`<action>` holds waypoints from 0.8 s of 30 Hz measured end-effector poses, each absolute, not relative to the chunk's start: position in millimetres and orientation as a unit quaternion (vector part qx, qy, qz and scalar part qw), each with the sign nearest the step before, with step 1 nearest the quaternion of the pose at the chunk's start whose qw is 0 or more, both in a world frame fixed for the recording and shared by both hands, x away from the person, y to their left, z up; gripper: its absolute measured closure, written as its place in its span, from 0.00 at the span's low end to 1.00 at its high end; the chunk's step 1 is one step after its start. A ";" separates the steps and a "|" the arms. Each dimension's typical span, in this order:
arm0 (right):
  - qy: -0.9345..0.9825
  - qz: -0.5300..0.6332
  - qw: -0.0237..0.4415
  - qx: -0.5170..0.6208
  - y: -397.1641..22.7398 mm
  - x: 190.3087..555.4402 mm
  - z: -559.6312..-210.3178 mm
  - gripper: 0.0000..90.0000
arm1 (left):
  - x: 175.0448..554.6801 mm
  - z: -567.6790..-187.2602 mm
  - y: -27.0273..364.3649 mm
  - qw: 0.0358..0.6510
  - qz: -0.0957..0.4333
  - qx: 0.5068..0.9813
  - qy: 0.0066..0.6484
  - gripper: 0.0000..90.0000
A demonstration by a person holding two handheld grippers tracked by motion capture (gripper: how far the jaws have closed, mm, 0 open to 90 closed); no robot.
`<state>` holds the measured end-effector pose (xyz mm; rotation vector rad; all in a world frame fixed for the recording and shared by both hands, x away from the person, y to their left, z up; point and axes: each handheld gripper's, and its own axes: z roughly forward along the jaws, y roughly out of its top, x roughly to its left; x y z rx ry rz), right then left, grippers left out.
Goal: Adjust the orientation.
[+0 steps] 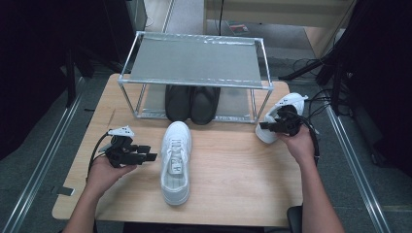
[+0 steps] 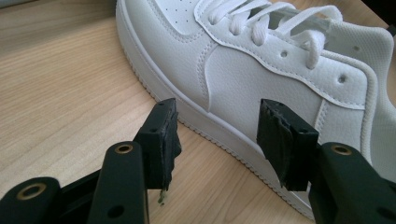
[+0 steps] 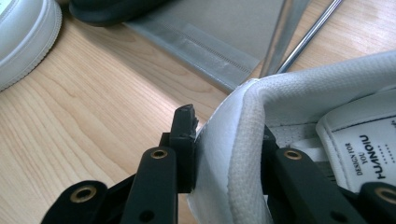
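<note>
On the table's [image 1: 228, 194] right edge, beside the shoe rack's [image 1: 194, 60] front right leg, we see the white sneaker [image 1: 284, 109] that our right hand-held gripper [image 1: 274, 125] holds; its long axis runs diagonally, heel toward us and toe away to the right. In the right gripper view the jaws pinch the padded heel collar [image 3: 243, 154], one pad outside the wall and one inside the opening. Our right hand [image 1: 297, 143] reaches in from below with the forearm angled up the table. Our left hand [image 1: 104, 172] rests near the left edge, its left hand-held gripper [image 1: 151, 154] level and pointing right, jaws standing wide with nothing between them, just beside the second white sneaker [image 1: 176, 162]. That shoe lies in the middle, toe toward the rack. We count two white sneakers, two black shoes [image 1: 192, 103] on the lower shelf, one rack.
</note>
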<state>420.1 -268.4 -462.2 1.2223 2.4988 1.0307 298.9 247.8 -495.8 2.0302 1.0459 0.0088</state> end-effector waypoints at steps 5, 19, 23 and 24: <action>0.837 0.350 0.094 0.410 -266.4 408.8 -454.7 0.80 | 301.9 -495.5 246.8 0.417 0.002 0.809 0.414 0.54; 0.844 0.345 0.106 0.397 -255.9 369.4 -445.1 0.79 | 314.4 -491.2 241.7 0.420 0.004 0.812 0.405 0.51; 0.845 0.343 0.109 0.396 -250.7 353.4 -442.5 0.79 | 318.8 -493.7 243.3 0.423 0.004 0.807 0.412 0.51; 0.848 0.341 0.111 0.390 -249.2 349.7 -442.0 0.79 | 320.1 -493.4 243.1 0.417 0.004 0.810 0.413 0.51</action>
